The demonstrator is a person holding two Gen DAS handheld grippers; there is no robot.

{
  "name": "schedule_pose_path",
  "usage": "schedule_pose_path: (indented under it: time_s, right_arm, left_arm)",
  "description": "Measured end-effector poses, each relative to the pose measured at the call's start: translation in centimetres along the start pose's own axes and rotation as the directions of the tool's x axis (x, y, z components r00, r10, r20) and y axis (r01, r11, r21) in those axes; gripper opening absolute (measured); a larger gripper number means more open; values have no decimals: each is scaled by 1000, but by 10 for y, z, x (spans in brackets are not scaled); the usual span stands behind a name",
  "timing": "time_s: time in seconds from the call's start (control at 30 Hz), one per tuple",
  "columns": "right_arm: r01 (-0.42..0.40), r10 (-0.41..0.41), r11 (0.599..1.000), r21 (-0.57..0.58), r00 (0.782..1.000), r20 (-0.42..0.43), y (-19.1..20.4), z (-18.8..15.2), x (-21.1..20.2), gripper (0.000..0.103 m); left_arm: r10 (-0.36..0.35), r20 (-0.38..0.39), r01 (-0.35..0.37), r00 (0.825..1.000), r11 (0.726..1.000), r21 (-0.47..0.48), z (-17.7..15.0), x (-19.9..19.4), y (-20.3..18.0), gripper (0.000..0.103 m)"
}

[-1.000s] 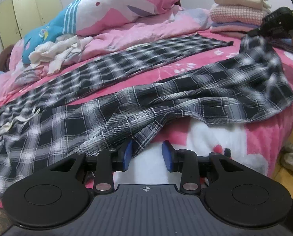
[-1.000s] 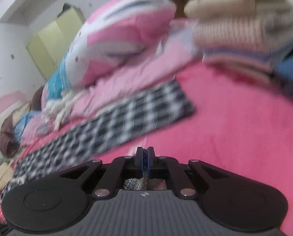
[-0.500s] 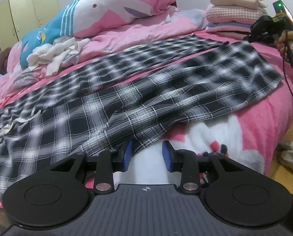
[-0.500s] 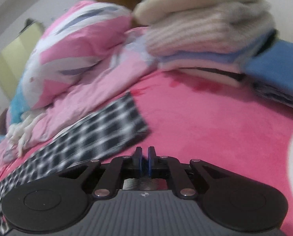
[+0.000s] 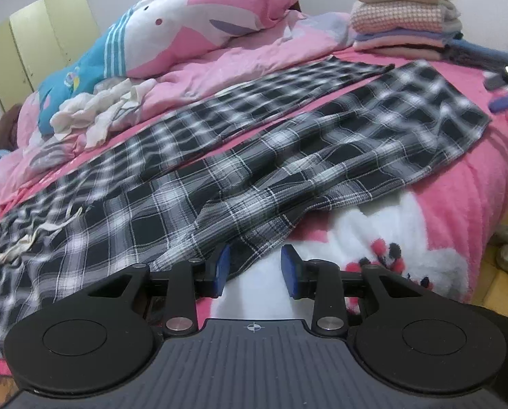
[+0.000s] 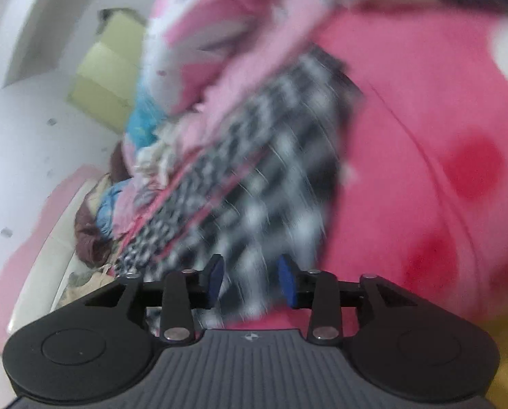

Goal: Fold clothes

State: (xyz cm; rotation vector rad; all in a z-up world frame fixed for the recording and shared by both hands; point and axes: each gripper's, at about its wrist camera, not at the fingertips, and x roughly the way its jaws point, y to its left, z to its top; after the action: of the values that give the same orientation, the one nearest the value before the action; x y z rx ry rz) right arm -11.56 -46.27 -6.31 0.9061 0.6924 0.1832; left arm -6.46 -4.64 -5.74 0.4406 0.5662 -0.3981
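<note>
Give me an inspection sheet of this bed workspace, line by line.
Surface: pink blanket with a white cartoon print.
Job's things: plaid trousers spread flat, legs apart; folded stack at the far corner.
Clutter: white garment heaped beside the quilt.
Grippers: left gripper open, trouser edge between its fingers, not pinched; right gripper opening over plaid cloth, view blurred.
Cables: nothing seen.
Surroundings: yellow cabinet, white wall.

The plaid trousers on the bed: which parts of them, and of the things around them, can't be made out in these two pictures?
- Plaid trousers, left wrist view: the waist end runs under the left gripper and off the left edge.
- The same trousers, right wrist view: motion blur smears the checks; the opening right gripper covers the near edge.
- Folded stack, left wrist view: the lowest layers are too small to tell apart.
</note>
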Motion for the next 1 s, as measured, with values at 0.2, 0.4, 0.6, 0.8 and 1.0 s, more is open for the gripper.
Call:
schedule_pose_path:
  time_s: [0.2,0.4,0.6,0.8,1.0]
  right_arm:
    - [-29,22,980,197,999,35,-34,-13,3,40]
    - [-17,6,987,162,998,68,-27,-7,15,8]
    - [13,-25,993,120,994,105,-18,4,16,9]
    - [25,-14,997,-75,990,138,23,26,42,7]
    - [-15,41,930,-367,997,65,102,57,117,9]
  left_arm:
    - [14,4,-15,1000,999,37,1,6,-7,32]
    - [18,7,-18,1000,1000,2,7,7,-9,3]
    - [-2,-1,2,1000,1000,-15,3,2,-5,2]
    - [-14,0,14,1000,998,-54,0,3,-3,2]
    - [-17,6,18,1000,996,-82,-2,3,-1,2]
